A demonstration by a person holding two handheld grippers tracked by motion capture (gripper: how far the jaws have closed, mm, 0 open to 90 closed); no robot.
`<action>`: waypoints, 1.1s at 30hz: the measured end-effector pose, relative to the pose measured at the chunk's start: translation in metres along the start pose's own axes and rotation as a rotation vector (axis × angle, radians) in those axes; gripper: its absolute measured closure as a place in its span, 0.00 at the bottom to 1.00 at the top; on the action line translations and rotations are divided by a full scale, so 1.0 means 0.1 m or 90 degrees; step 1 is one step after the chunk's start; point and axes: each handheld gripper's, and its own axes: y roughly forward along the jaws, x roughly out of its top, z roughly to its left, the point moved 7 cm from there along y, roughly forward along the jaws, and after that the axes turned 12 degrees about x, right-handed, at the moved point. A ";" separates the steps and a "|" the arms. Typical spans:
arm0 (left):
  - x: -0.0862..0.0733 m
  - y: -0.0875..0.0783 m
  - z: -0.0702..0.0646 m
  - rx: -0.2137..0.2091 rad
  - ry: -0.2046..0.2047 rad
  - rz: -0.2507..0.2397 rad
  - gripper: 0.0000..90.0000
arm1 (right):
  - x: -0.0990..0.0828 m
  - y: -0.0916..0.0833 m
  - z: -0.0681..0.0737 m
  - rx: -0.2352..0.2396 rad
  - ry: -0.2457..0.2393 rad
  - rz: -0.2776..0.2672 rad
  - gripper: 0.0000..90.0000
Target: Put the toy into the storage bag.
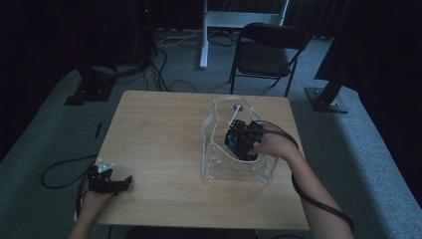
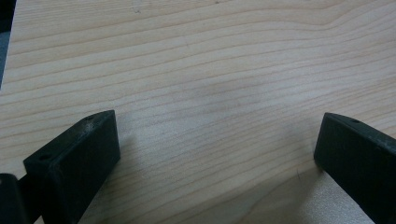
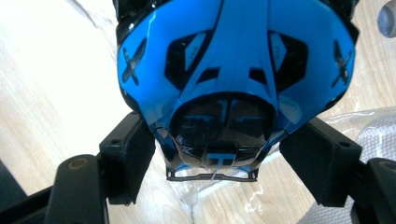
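Blue toy car gripped over clear box

Table (image 1: 154, 129) of pale wood, dim room around it. Far left, at the near-left corner, the left gripper (image 1: 124, 182) lies low by the table edge, a hand behind it. Its own view shows both black jaws spread wide over bare wood grain (image 2: 210, 84), nothing between them: released. Grey three-cornered plate on top, cable trailing off to the carpet.

Centre-right: clear plastic box (image 1: 214, 164), open-topped, standing on the table. One thin see-through wall curls up at its far-left side. A small round grey knob (image 1: 238, 106) sits near the far rim.

Right gripper (image 1: 238, 141) is inside the box opening, hand and forearm coming in from the lower right. Its own view shows the jaws pressed on both sides of a blue and black toy car (image 3: 233, 70), glossy shell, dark windows: grasping it. Crinkled clear plastic (image 3: 210, 205) below the car. Whether the car touches the box floor, cannot tell.

Behind the table, a black folding chair (image 1: 268, 55).
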 end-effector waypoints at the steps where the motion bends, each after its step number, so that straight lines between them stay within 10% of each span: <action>1: 0.00 0.00 0.00 0.000 0.000 0.000 0.01 | 0.00 0.00 -0.01 0.002 -0.001 0.006 0.29; 33: -0.01 -0.01 0.00 0.002 0.000 0.001 0.01 | 0.11 0.32 -0.01 0.032 -0.069 0.127 0.29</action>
